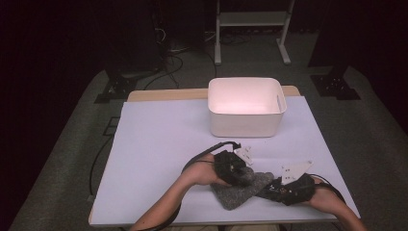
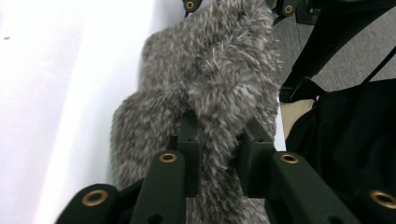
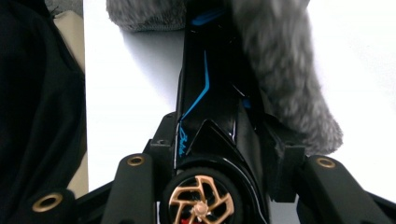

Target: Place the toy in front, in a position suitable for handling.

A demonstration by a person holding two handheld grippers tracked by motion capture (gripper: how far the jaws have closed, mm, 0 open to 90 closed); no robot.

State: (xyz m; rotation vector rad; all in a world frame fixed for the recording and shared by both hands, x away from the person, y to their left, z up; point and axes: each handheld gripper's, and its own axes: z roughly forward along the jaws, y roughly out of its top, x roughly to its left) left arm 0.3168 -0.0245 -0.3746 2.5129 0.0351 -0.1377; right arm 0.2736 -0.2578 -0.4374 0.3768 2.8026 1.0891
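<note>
A grey fuzzy cloth (image 1: 235, 195) lies near the table's front edge, between my two hands. My left gripper (image 1: 239, 172) comes onto it from the left. In the left gripper view its jaws (image 2: 219, 126) pinch a raised fold of the cloth (image 2: 210, 70). My right gripper (image 1: 272, 188) meets the cloth from the right. In the right gripper view it (image 3: 224, 149) is shut on a glossy black toy car (image 3: 205, 93) with blue lines and a copper wheel. The cloth (image 3: 285, 79) drapes over the car's far end and hides its nose.
A white plastic bin (image 1: 245, 125) stands at the back centre of the lavender table cover (image 1: 159, 144). Cables trail from both grippers. Beyond the table are dark floor and a white stand (image 1: 252, 29). A person's dark sleeve (image 2: 345, 140) lies close on the right.
</note>
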